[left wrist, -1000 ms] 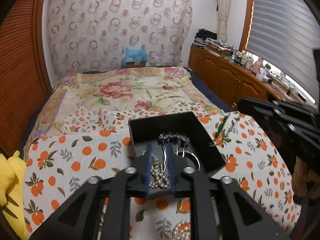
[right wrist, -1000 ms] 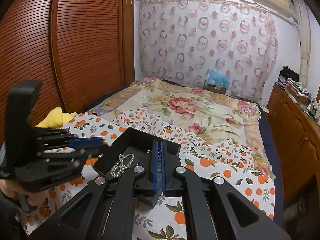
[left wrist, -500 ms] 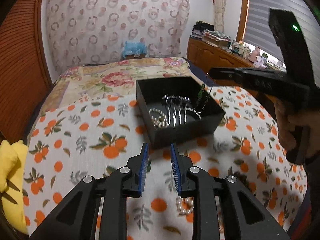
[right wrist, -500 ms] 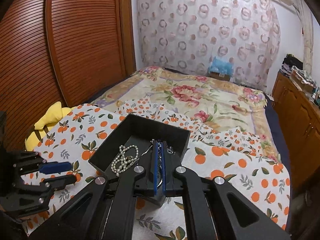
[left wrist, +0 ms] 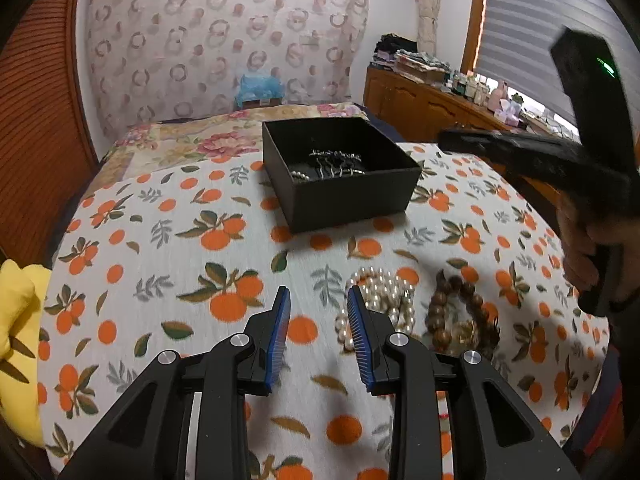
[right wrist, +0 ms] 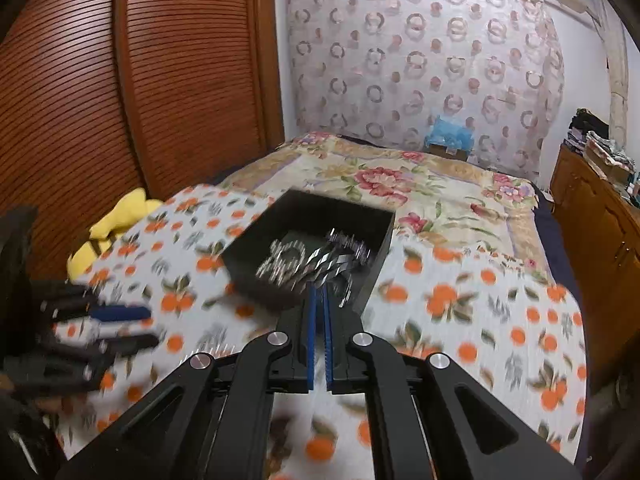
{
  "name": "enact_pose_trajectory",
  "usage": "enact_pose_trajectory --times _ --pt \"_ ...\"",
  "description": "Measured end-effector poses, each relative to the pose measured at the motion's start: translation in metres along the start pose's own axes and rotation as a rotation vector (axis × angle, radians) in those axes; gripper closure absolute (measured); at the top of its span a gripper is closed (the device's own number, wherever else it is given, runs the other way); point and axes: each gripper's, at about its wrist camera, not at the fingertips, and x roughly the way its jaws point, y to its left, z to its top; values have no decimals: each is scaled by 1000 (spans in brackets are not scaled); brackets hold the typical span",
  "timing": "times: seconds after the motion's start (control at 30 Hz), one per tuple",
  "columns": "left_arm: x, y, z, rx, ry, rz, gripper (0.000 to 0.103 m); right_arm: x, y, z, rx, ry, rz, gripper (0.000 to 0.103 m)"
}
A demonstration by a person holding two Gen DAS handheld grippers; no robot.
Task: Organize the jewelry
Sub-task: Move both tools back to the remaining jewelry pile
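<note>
- My left wrist view shows what the right one misses: a white pearl bracelet and a brown wooden-bead bracelet lying on the orange-print cloth, on the near side of the black box.
- The pearls are round and glossy, bunched in loops just beside my left gripper's right pad; the wooden beads are bigger, dull and dark, coiled just right of the pearls.
- My left jaws are opening, blue ribbed pads spread apart, only cloth between them.
- The same view catches my right gripper from outside, blurred, held in a hand right of the box.
- My right wrist view looks into the square, matte, straight-walled box from closer: silvery metal pieces and a small pearl strand lie inside, smeared by blur.
- My right gripper has its jaws pressed together, nothing visibly pinched, tips at the box's near wall.
- Only this view shows the ribbed wooden wardrobe doors in full, left of the box.
</note>
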Motion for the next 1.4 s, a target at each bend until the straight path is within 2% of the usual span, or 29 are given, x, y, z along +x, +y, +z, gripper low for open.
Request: enact_pose_trajectory --times 0.07,0.2,0.43,0.47,0.57,0.6,0.97,1.07,1.13,1.4 --pt "-1 -2 -3 3 3 -4 75 -9 4 -18 7 8 13 98" --pt "-1 -7 -9 12 9 -11 70 -16 4 -50 32 50 32 91" --pt "6 -12 -17 16 30 -4 70 -8 10 -86 31 144 61 91" --pt "8 -12 -19 15 36 -3 70 -6 11 -88 29 149 64 90" --pt "14 -13 -23 17 51 0 70 -4 13 -90 28 144 44 78" --pt "16 -13 -24 19 57 3 70 -2 13 -90 32 149 51 77" --pt "27 -9 -26 0 86 -10 70 11 22 -92 -6 191 31 77" --pt "31 -7 -20 -10 92 -22 78 12 22 -92 -12 192 25 77" --pt "33 -6 -14 -14 105 -31 87 12 22 -92 -7 192 29 78" --pt "36 -18 8 43 123 0 88 12 24 -93 -11 192 20 80"
